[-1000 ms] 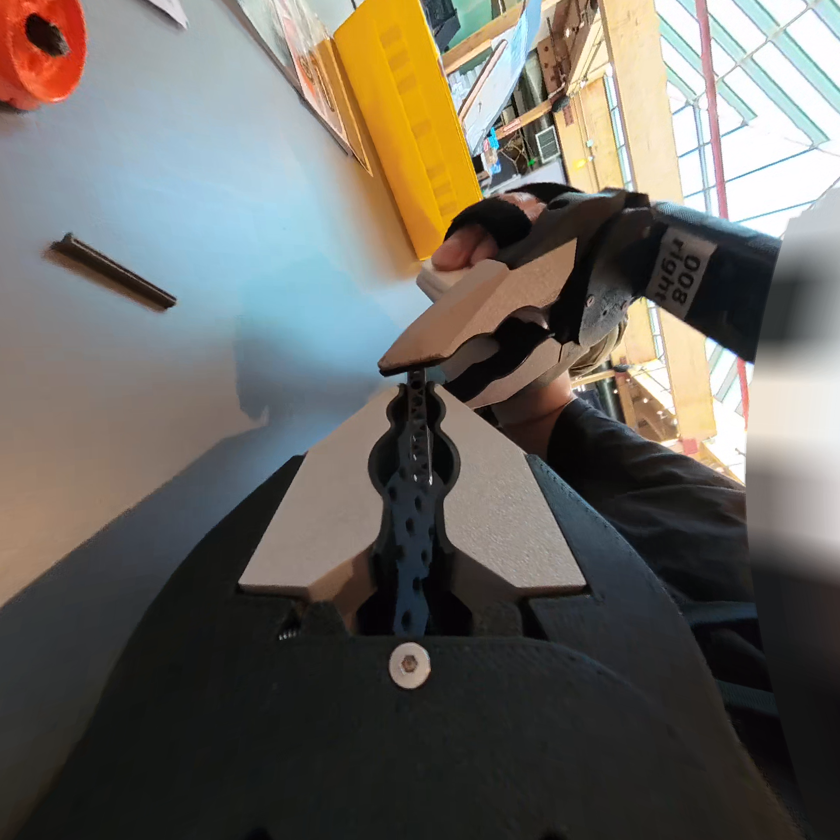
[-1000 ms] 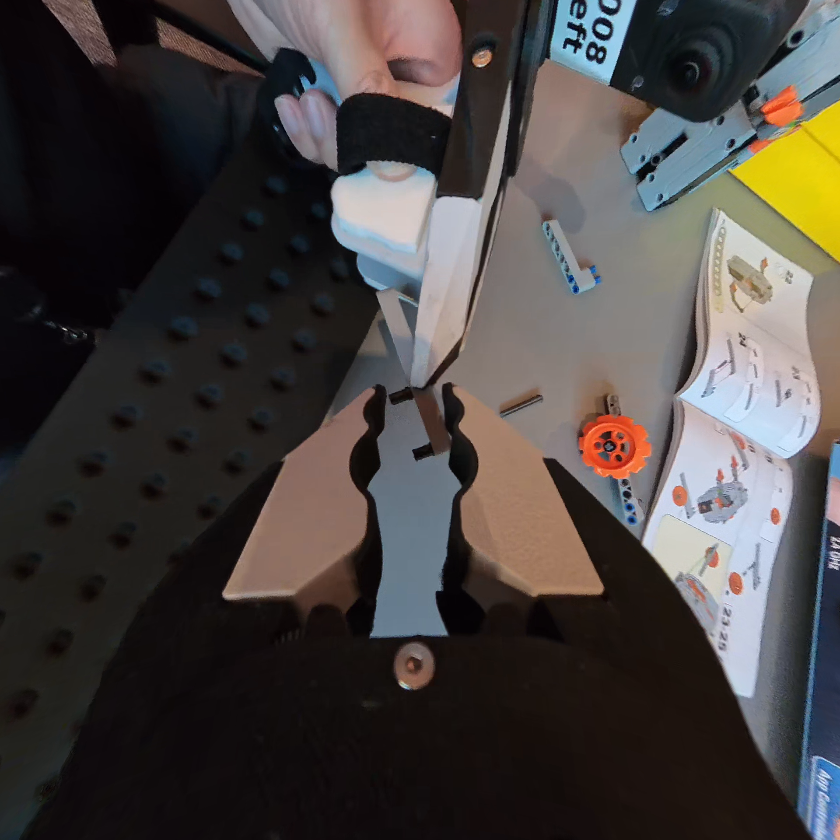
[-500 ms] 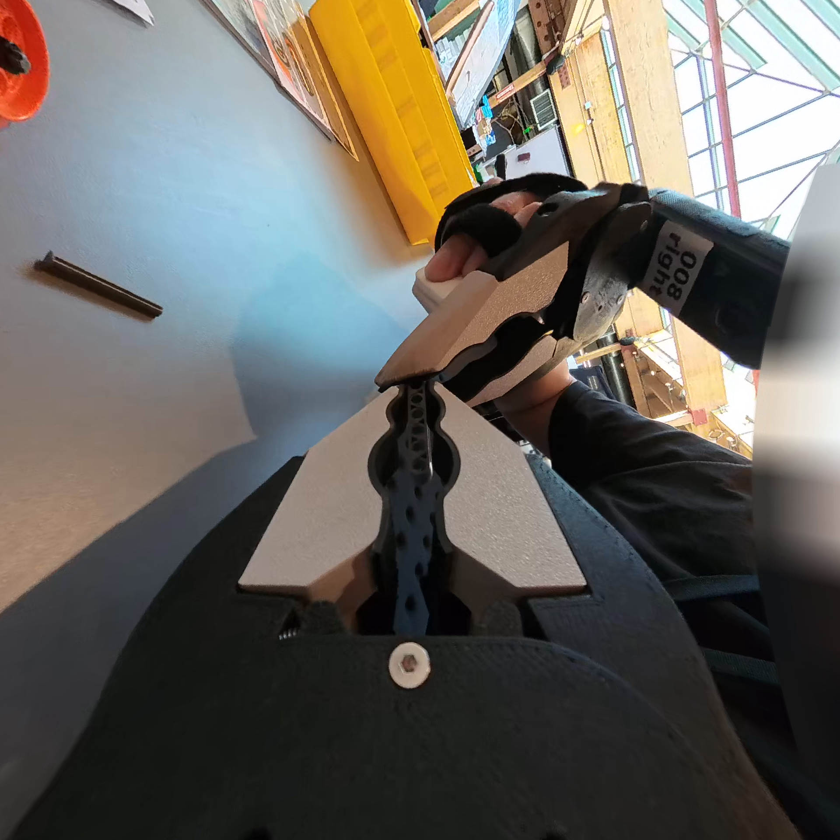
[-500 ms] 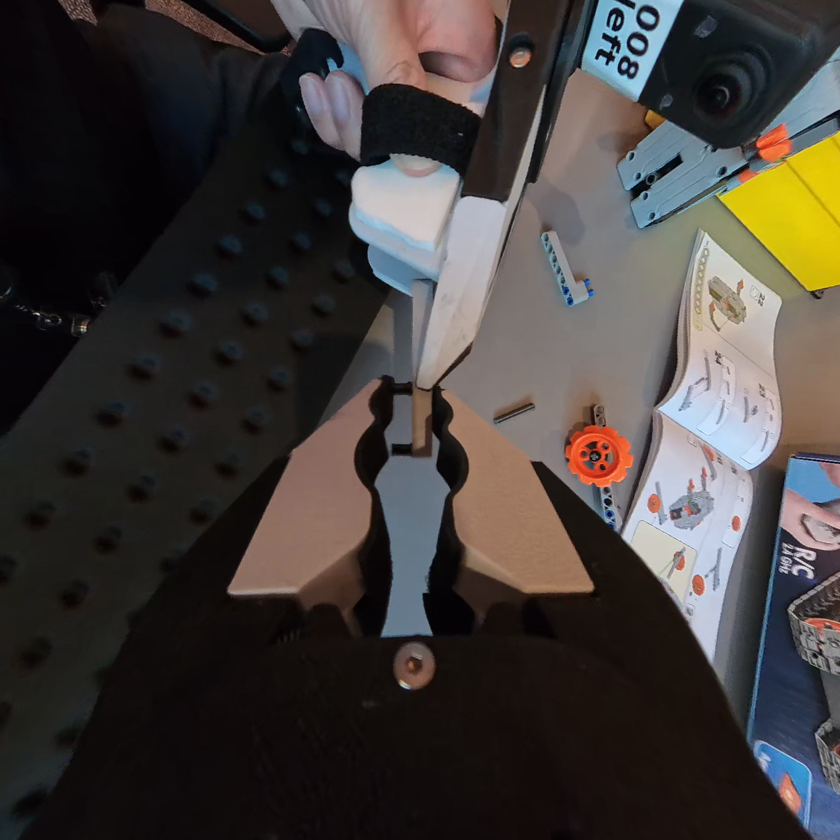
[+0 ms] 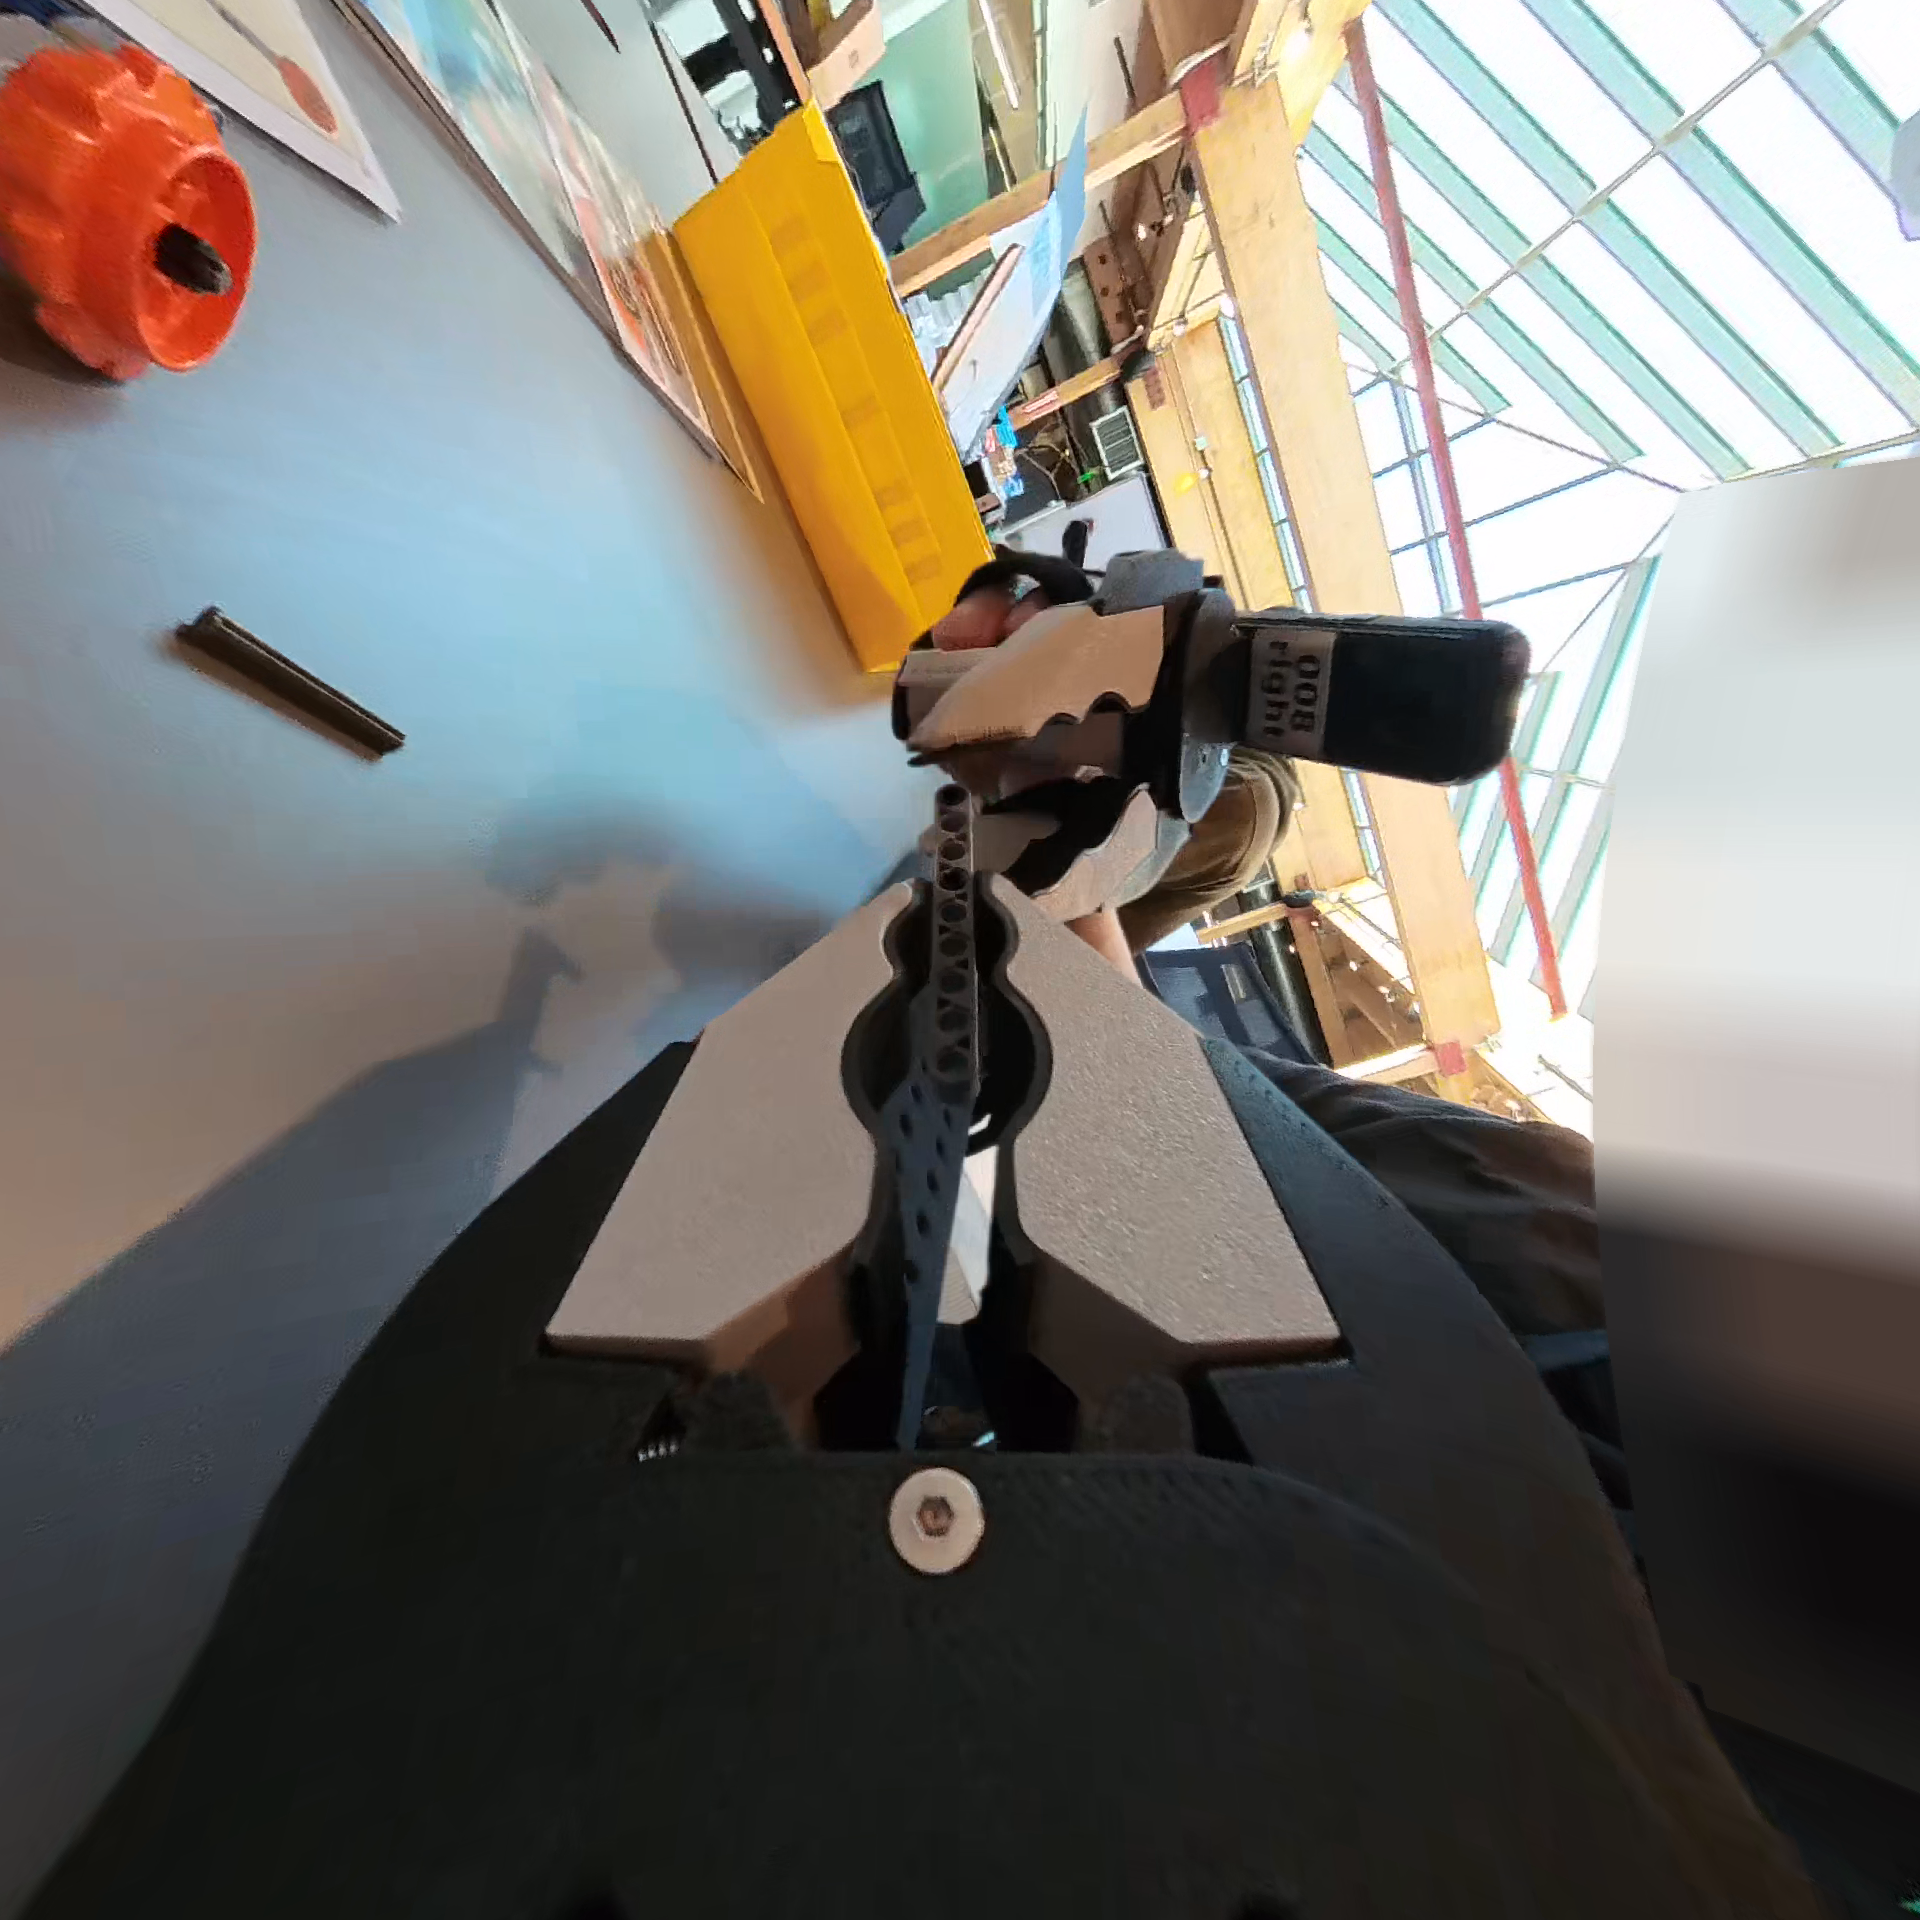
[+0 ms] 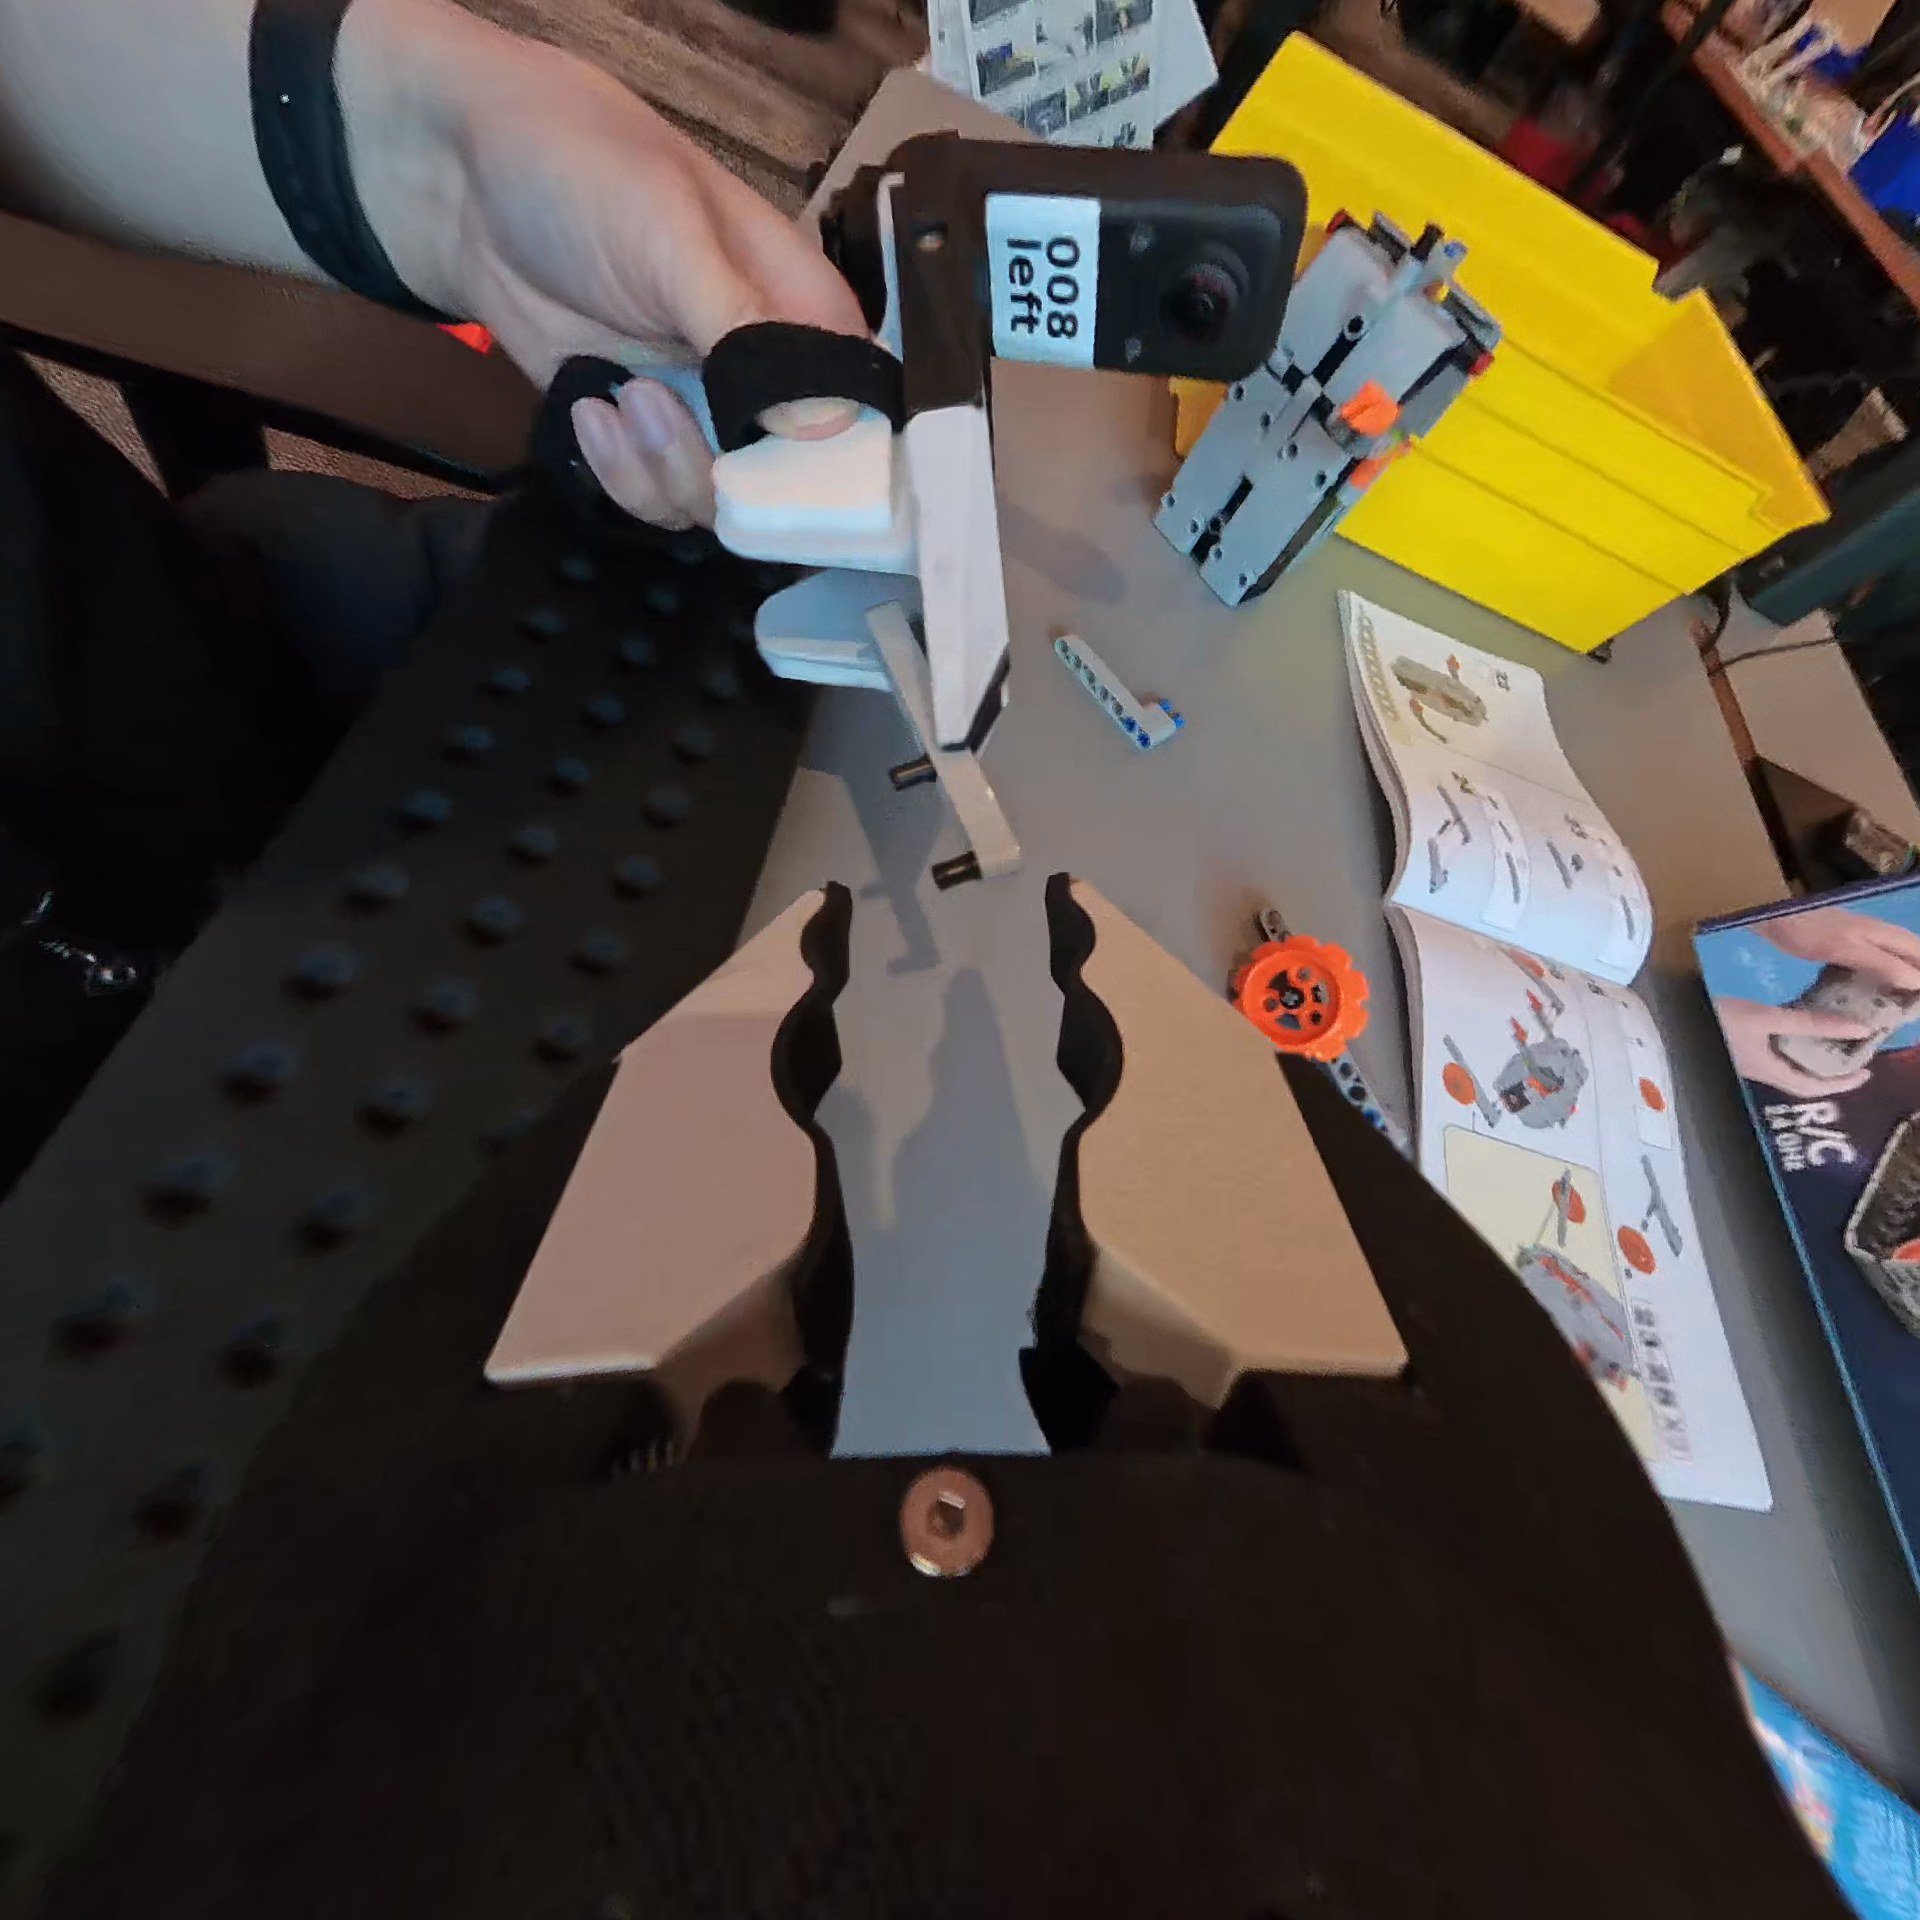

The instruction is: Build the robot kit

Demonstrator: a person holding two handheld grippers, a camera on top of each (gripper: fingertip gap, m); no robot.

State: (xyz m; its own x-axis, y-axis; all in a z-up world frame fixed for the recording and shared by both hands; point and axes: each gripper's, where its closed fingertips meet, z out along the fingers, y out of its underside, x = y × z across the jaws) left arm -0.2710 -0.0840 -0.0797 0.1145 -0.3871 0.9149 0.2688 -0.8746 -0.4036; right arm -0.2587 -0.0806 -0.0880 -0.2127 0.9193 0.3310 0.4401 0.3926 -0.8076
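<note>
My left gripper (image 5: 951,899) is shut on a grey perforated beam (image 5: 948,997) that sticks out past its tips. In the right wrist view the left gripper (image 6: 961,727) hangs above the grey table (image 6: 1174,852), and the beam (image 6: 982,821) shows two black pins (image 6: 951,871) on its side. My right gripper (image 6: 945,888) is open and empty, with the beam's end just beyond its tips and not touching them. In the left wrist view the right gripper (image 5: 966,774) stands open next to the beam's tip.
An orange gear (image 6: 1299,1000) on a beam, a black axle (image 5: 286,686), a small grey beam with blue pins (image 6: 1117,696) and a grey assembly (image 6: 1320,416) lie on the table. A yellow bin (image 6: 1538,416), an open booklet (image 6: 1507,883) and a box (image 6: 1829,1091) are to the right. A black studded plate (image 6: 416,935) is on the left. Only a small space, under 4 cm, lies between the two pairs of fingers.
My right gripper was closed around the beam's pinned end; it has opened and drawn back. The left gripper has kept hold of the beam and lifted away a little.
</note>
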